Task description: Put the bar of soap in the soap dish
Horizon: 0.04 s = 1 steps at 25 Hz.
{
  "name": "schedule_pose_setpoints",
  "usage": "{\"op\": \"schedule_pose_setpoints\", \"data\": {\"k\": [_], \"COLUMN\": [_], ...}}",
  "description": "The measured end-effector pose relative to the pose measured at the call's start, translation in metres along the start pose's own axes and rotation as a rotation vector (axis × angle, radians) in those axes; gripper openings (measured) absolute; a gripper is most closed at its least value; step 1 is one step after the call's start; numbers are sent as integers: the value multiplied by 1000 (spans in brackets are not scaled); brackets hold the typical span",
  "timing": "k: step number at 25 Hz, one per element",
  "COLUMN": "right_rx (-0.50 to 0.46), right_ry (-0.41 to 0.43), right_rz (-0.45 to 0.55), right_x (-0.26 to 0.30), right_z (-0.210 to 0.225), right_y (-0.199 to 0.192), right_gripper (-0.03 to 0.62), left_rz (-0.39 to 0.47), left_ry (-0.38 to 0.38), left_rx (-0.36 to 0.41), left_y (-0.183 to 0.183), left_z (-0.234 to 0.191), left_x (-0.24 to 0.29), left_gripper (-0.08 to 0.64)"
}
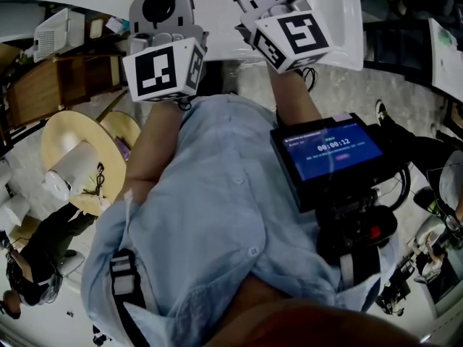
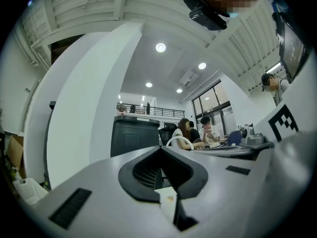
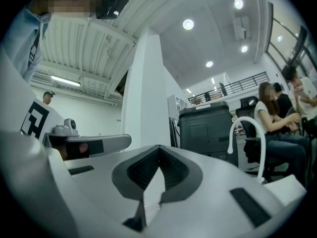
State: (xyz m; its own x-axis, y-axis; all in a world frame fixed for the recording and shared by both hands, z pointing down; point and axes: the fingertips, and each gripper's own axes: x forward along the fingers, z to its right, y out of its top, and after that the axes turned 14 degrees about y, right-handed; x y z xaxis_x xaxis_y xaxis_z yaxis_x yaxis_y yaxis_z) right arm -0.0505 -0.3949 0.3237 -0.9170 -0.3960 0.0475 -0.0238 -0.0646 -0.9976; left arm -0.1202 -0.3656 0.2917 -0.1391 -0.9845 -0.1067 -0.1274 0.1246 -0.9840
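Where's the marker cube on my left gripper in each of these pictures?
Head view: the left marker cube is at the upper left.
Left gripper view: not in it; the cube at the right edge is the right marker cube.
Right gripper view: far left, mid-height.
Shared landmark: the black printer, centre-left in the left gripper view and centre-right in the right gripper view; it is not in the head view.

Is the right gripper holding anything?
No, the right gripper is shut, its jaws together with nothing between them.

"00:00:12" on chest screen [image 1: 331,148]
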Motion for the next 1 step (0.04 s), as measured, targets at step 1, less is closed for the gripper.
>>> {"op": "schedule_pose_setpoints", "data": {"k": [1], "right_rx": [-3], "right_ry": [2], "right_rz": [-1], "right_x": [0], "right_z": [0], "right_y": [0], "right_gripper": [6], "left_rz": [1], "left_ry": [0], "left_rx": [1], "left_y": [1], "left_z": [0], "left_x": [0], "left_gripper": [8]}}
